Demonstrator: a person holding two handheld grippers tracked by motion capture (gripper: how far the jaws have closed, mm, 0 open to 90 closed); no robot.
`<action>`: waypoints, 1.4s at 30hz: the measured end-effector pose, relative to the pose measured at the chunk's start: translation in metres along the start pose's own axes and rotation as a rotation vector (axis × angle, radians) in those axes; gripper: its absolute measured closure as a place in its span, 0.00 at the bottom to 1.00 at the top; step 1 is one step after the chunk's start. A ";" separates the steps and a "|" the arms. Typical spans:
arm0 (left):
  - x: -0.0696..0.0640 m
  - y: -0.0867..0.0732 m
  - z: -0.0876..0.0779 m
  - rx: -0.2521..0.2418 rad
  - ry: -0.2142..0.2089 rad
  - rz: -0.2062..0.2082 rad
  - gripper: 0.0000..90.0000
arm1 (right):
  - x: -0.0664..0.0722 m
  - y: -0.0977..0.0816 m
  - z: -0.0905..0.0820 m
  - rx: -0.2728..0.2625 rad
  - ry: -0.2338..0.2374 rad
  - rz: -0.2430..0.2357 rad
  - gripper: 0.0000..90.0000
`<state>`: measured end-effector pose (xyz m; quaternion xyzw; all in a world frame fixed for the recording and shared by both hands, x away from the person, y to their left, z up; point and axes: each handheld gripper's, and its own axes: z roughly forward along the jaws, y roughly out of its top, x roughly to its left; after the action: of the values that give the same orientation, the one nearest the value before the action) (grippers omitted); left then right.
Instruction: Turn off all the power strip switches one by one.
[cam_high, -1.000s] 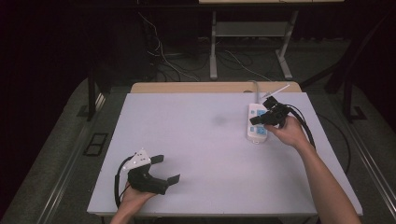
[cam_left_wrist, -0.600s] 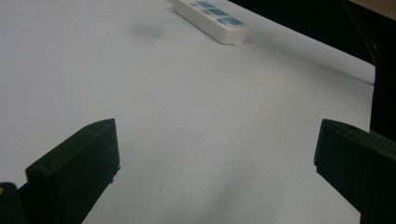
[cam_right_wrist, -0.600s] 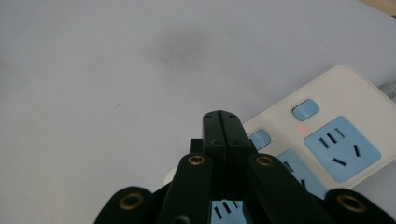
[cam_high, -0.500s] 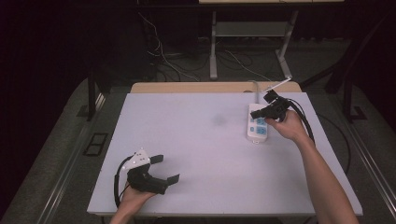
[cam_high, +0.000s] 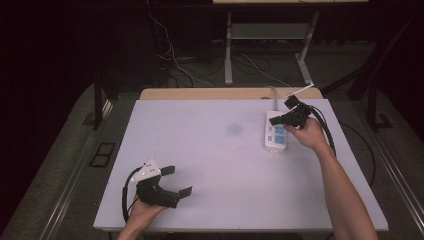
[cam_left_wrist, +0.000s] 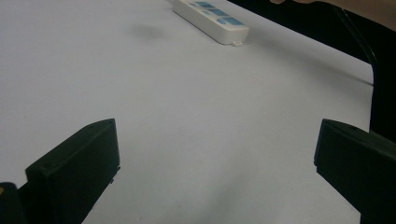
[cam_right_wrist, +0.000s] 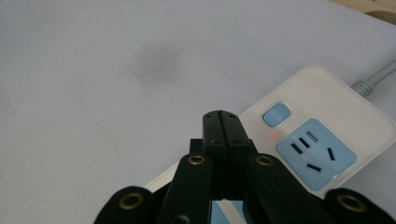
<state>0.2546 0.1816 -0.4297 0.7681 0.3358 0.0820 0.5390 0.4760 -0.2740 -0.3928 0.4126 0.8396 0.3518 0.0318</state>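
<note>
Power strip (cam_high: 276, 132) at upper right, lamp lit; clenched right hand-held gripper (cam_right_wrist: 220, 122) beside its switch (cam_right_wrist: 276, 114); strip may be shoved; left hand-held gripper (cam_high: 176, 181) released.

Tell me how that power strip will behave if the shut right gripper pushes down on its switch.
The power strip lies flat on the table, so it probably won't tip. Its hard, smooth shell may slide if pushed sideways. The stiff-looking cable at its far end could resist turning. The right gripper is shut beside the switch.
</note>
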 end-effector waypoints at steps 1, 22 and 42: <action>0.000 0.000 0.000 0.000 0.000 0.000 0.00 | 0.000 0.000 0.000 0.000 0.000 0.000 1.00; 0.000 0.000 0.000 0.000 -0.001 0.001 0.00 | -0.008 -0.005 0.020 0.043 -0.016 0.005 1.00; 0.000 0.000 0.001 0.007 -0.001 0.006 0.00 | -0.005 -0.010 0.023 0.036 -0.028 -0.007 1.00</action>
<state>0.2546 0.1808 -0.4299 0.7712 0.3334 0.0821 0.5361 0.4807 -0.2688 -0.4168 0.4151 0.8468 0.3306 0.0373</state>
